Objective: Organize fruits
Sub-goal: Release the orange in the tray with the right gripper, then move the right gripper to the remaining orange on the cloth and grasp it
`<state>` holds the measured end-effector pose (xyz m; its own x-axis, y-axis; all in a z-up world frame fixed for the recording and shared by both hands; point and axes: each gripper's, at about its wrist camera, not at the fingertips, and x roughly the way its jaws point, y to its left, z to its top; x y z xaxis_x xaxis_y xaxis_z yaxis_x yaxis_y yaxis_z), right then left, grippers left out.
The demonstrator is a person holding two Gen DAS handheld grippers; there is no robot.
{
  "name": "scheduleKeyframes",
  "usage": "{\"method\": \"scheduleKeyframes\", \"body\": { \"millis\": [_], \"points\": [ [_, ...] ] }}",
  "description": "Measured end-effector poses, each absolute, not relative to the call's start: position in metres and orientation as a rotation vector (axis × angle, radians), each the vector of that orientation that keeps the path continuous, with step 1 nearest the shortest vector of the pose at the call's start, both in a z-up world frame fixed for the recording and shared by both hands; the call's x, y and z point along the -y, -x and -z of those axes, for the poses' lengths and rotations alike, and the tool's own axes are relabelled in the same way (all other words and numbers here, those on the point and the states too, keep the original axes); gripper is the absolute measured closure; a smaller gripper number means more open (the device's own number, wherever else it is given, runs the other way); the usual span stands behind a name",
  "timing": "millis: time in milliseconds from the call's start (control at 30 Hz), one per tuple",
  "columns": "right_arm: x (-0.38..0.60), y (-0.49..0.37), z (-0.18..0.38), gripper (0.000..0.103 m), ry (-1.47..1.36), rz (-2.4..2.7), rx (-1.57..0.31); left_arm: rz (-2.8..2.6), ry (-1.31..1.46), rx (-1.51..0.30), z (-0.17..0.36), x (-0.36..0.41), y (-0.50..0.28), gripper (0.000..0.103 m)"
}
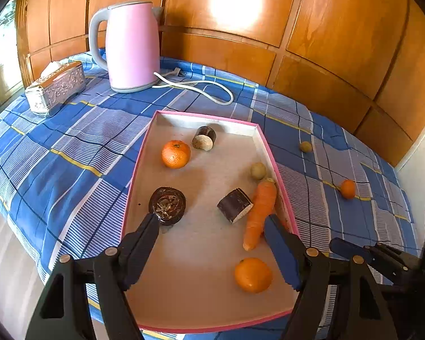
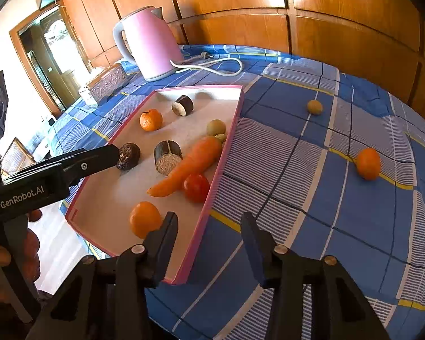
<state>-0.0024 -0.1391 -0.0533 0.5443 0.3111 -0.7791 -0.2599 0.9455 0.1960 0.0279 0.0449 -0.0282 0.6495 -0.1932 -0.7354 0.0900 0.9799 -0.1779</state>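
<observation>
A pink-rimmed tray (image 1: 133, 170) (image 2: 223, 138) holds two oranges (image 1: 176, 153) (image 1: 253, 274), a carrot (image 1: 260, 212) (image 2: 189, 165), a red tomato (image 2: 196, 187), a small green fruit (image 1: 258, 170) and three dark cut pieces (image 1: 167, 205) (image 1: 235, 205) (image 1: 204, 138). On the cloth outside lie an orange (image 2: 368, 163) (image 1: 348, 189) and a small green fruit (image 2: 314, 106) (image 1: 305, 146). My left gripper (image 1: 212, 223) is open and empty over the tray. My right gripper (image 2: 209, 222) is open and empty over the tray's right rim.
A blue checked cloth (image 2: 297, 198) covers the table. A pink kettle (image 1: 131, 46) with a white cord (image 1: 201, 87) stands behind the tray, a silver tissue box (image 1: 56, 86) to its left. Wooden panels (image 1: 325, 42) back the table.
</observation>
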Motion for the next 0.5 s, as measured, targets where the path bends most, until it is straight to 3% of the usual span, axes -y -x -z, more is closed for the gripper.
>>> {"method": "scheduleKeyframes", "body": {
  "millis": [267, 500],
  "points": [
    [0.135, 0.0082, 0.054, 0.074, -0.018, -0.347, -0.928, 0.165, 0.12, -0.847, 0.0275, -0.0428, -0.0259, 0.026],
    [0.1373, 0.0083, 0.0554, 0.075, -0.013, -0.351, -0.931, 0.169, 0.102, -0.851, 0.0282, -0.0368, -0.0259, 0.026]
  ]
}}
